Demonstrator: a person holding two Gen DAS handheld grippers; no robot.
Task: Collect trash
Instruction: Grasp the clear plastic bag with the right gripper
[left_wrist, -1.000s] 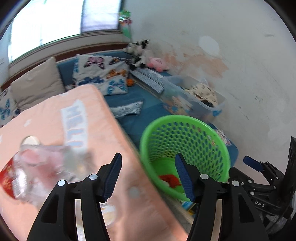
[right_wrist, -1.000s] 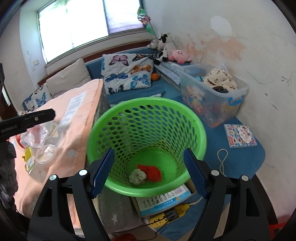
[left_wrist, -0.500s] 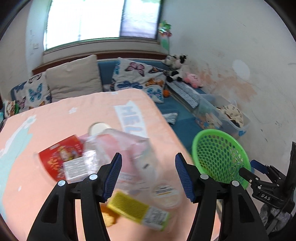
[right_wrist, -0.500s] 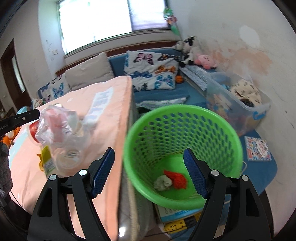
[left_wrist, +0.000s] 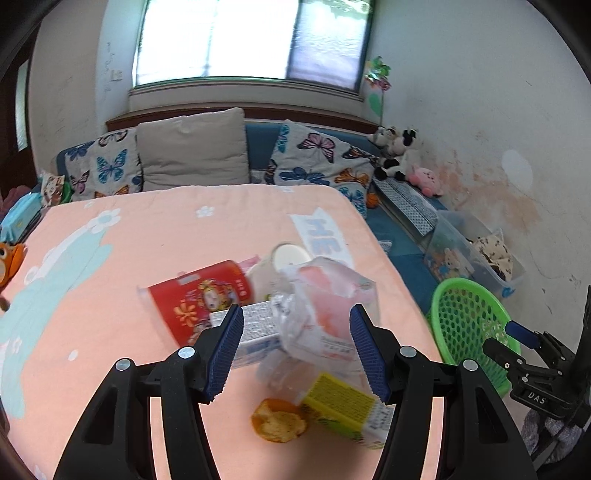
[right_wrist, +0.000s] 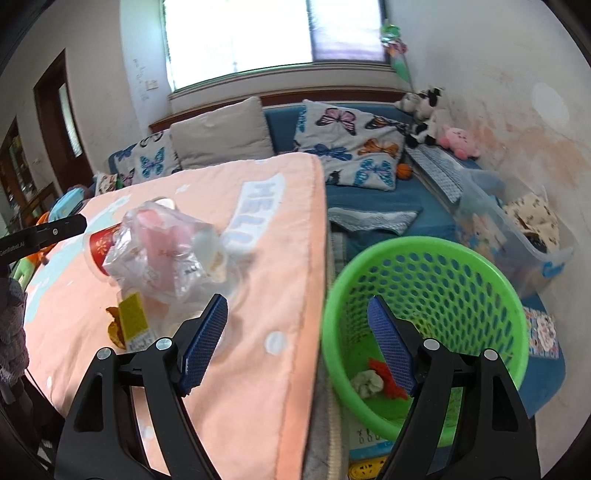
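Note:
A heap of trash lies on the peach-covered table (left_wrist: 155, 243): a crumpled clear plastic bag with pink inside (left_wrist: 325, 306), a red paper cup on its side (left_wrist: 195, 299), a white carton (left_wrist: 255, 328), a yellow carton (left_wrist: 343, 406) and an orange peel (left_wrist: 279, 421). My left gripper (left_wrist: 295, 350) is open, hovering just before the bag. My right gripper (right_wrist: 297, 343) is open and empty over the table's right edge, beside the green basket (right_wrist: 476, 266), which holds a red scrap (right_wrist: 382, 373) and a pale wad (right_wrist: 365, 382). The bag also shows in the right wrist view (right_wrist: 162, 251).
The green basket (left_wrist: 450, 295) stands on the floor right of the table. A clear storage box (right_wrist: 517, 225) sits behind it by the wall. A blue couch with butterfly pillows (left_wrist: 317, 158) runs along the back. A power strip (right_wrist: 365, 470) lies under the basket.
Both grippers have swung left from the basket toward the table. The trash heap has come to the middle of the left view; the basket has slid to the right in both views.

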